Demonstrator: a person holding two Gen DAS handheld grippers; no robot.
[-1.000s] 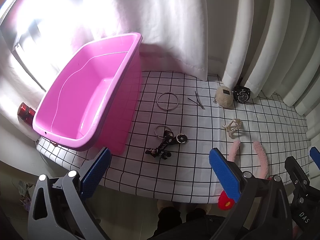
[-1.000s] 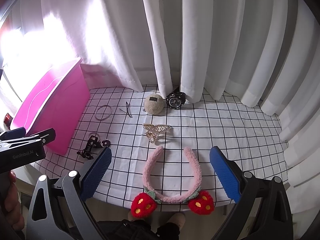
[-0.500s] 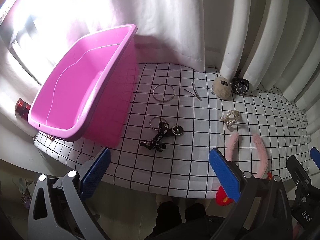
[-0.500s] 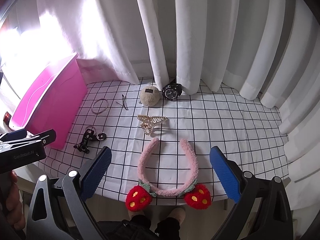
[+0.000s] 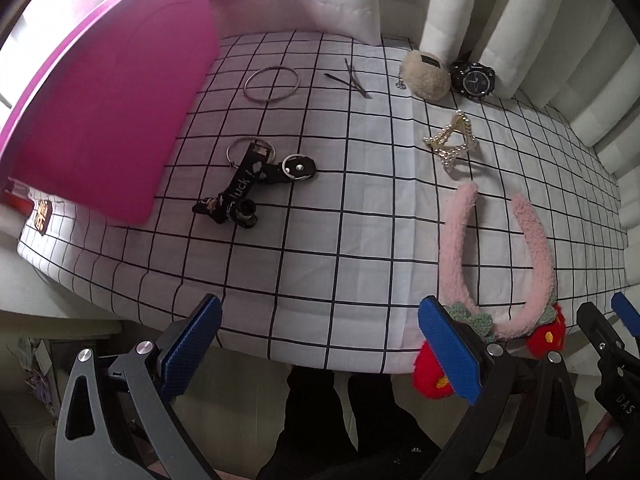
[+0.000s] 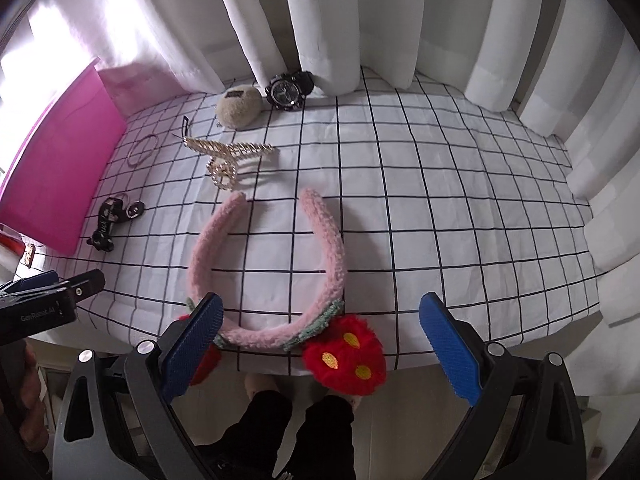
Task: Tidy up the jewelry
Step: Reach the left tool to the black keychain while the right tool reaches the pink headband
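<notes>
A pink fuzzy headband (image 6: 272, 264) with red strawberry pompoms (image 6: 346, 356) lies at the table's front edge, its band just ahead of my open right gripper (image 6: 316, 344). The headband (image 5: 496, 248) also shows at the right in the left wrist view. My left gripper (image 5: 320, 348) hangs open over the front edge with nothing between its fingers. A black keychain (image 5: 250, 184) lies ahead of it. A gold pearl hair claw (image 6: 228, 156), metal bangle (image 5: 272, 84), two hairpins (image 5: 352, 78), beige pompom (image 6: 239, 106) and black watch (image 6: 288, 90) sit farther back.
A pink plastic tub (image 5: 108, 108) stands at the table's left. White curtains (image 6: 360, 20) hang close behind the checked tablecloth (image 6: 460, 200). The person's dark legs (image 6: 304, 432) show below the front edge. A small red item (image 5: 16, 200) sits under the tub's corner.
Both grippers have come down and forward toward the table; the items look larger. The right gripper now straddles the headband's front. Nothing was grasped.
</notes>
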